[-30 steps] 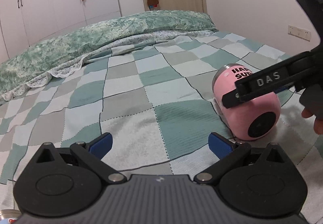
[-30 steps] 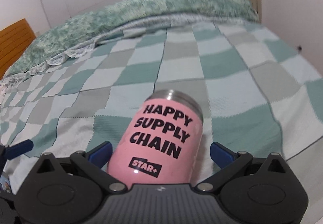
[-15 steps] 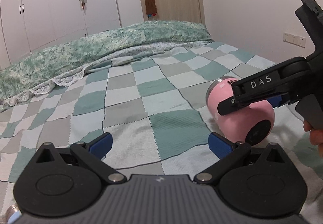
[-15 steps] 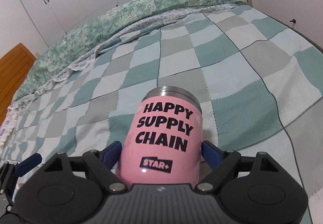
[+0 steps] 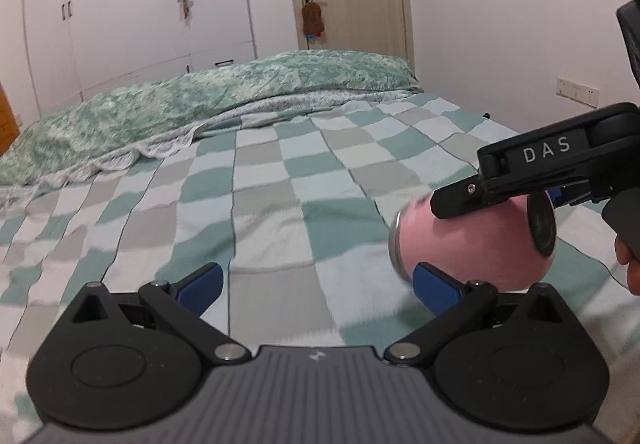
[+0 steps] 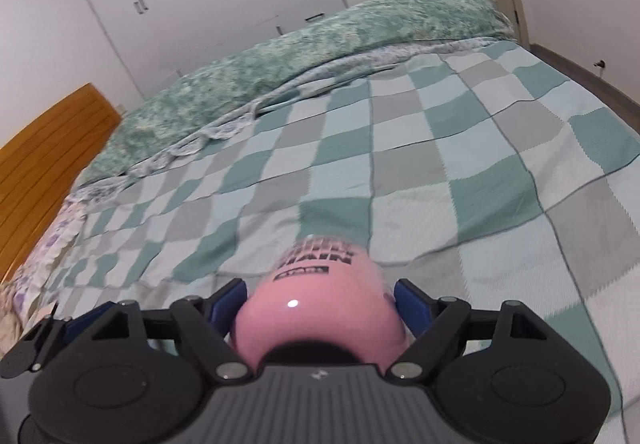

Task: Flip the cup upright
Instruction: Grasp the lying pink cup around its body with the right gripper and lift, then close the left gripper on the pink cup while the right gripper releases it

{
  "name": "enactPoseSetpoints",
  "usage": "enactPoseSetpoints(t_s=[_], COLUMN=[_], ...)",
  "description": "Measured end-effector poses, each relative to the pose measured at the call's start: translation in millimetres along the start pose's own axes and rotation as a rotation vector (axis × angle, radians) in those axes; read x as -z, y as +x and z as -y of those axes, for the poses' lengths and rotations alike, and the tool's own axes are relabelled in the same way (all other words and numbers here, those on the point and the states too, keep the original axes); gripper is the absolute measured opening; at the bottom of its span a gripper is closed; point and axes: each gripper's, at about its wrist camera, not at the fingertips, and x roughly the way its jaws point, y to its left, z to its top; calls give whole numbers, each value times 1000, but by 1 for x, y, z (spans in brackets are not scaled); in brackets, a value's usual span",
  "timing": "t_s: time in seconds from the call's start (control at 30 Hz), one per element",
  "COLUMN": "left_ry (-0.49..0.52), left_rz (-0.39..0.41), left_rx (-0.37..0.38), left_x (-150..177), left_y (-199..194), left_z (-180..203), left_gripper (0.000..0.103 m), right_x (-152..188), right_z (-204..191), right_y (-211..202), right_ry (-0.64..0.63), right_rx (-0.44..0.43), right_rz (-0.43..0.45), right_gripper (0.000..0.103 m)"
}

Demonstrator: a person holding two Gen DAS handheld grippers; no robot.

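Pink tumbler (image 6: 320, 316), lying on the checked blanket (image 6: 460, 172) a second ago, is now lifted clear and turning, clamped between the right gripper (image 6: 320, 304) pads. Left gripper (image 5: 316, 280) hangs wide open, empty. Flip under way; uprighting remains.

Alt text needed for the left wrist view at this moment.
The right gripper is shut on a pink cup on its side, steel rim facing left, above a checkered bedspread. The left gripper is open and empty in the foreground.
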Motion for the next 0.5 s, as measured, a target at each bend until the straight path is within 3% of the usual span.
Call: enactPoseSetpoints(t_s=[0.13,0.23,0.43,0.5], left_ry=[-25,-38,-94,-108], left_rz=[-29,-39,-50,-49], left_rx=[-11,-30,-47,-49], left_x=[30,52,87,95], left_y=[-31,-55,-95,-104], left_z=[-7,-15,-28,-30], left_gripper=[103,103,103,103], right_x=[49,86,148,162], right_z=[-14,-31,-46,-51], right_y=[-11,-35,-59,-66], right_ry=[-26,-106,-161,-198], right_rx=[-9,1,32,44], right_rz=[-54,4,-18,41], right_gripper=[78,77,74,74])
